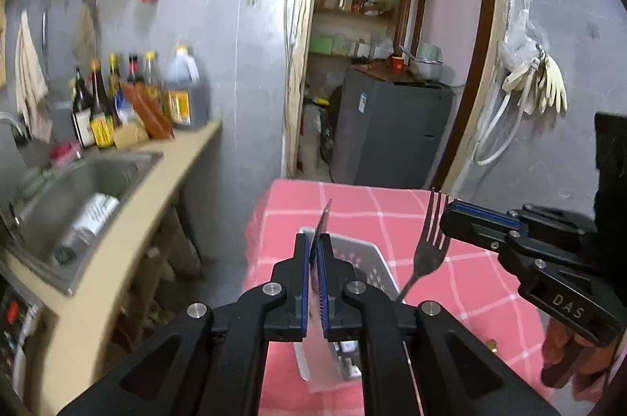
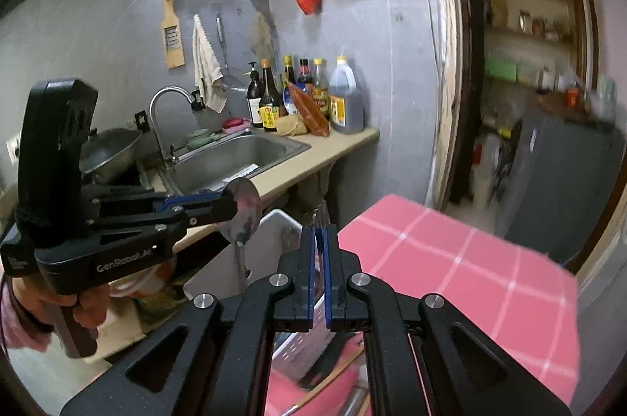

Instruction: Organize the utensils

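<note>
In the left wrist view my left gripper (image 1: 313, 239) is shut on a spoon (image 1: 325, 216), which shows edge-on between the pads. It hangs above a white slotted basket (image 1: 368, 255) on a pink checked tablecloth (image 1: 352, 204). To the right, my right gripper (image 1: 446, 216) is shut on a metal fork (image 1: 431, 239) with its tines pointing up. In the right wrist view the right gripper (image 2: 320, 232) pinches the fork (image 2: 319, 211), only the tine tips showing. The left gripper (image 2: 227, 204) holds the spoon (image 2: 243, 208) bowl-up over the basket (image 2: 270, 228).
A beige counter (image 1: 164, 189) with a steel sink (image 1: 90, 181) and several sauce bottles (image 1: 117, 102) runs along the left. A grey fridge (image 1: 392, 130) stands in the doorway behind the table. A person's hands grip both tools. Rubber gloves (image 1: 540, 91) hang on the right wall.
</note>
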The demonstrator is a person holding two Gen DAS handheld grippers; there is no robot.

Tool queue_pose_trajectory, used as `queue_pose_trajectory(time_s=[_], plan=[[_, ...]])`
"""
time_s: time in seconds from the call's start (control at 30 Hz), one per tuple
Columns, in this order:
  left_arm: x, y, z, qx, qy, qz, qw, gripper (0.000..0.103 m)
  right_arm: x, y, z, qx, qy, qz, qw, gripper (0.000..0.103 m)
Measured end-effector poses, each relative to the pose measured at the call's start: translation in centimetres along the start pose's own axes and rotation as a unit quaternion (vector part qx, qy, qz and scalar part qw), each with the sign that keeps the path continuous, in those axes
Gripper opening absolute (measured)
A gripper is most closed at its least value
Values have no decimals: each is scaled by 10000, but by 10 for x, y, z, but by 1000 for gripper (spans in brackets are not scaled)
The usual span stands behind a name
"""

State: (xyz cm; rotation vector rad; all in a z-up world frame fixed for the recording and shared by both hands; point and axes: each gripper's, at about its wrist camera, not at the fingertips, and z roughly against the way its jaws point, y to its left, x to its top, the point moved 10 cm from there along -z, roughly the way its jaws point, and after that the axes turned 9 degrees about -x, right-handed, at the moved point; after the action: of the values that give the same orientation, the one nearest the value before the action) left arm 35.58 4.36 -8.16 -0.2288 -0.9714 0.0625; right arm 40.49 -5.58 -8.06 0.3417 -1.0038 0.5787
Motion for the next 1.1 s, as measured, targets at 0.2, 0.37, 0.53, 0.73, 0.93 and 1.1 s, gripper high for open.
queue_pose_trajectory(time_s=[0.2, 0.37, 0.53, 0.73, 0.93, 1.1], plan=[[-9, 3, 4, -405, 109, 437, 9982, 21, -9, -6, 1, 145, 60, -414, 9990, 15], [0, 0, 23, -504, -281, 658, 9962, 57, -4, -29, 31, -194, -233, -874, 9957, 35], [13, -23, 44, -622, -724, 543, 9939, 86, -8, -69, 85, -874, -653, -1362, 9847, 83], [10, -77, 57, -725, -982, 76, 9925, 103, -31, -113, 147, -1569, -864, -1732, 9685, 102], [-16, -137, 42, -1045, -646, -578, 9907, 103, -85, -140, 165, -1891, -293, -1961, 9617, 102], [-45, -159, 15, -1234, -163, -616, 9903, 103, -132, -155, 161, -1834, 152, -2147, 9592, 102]])
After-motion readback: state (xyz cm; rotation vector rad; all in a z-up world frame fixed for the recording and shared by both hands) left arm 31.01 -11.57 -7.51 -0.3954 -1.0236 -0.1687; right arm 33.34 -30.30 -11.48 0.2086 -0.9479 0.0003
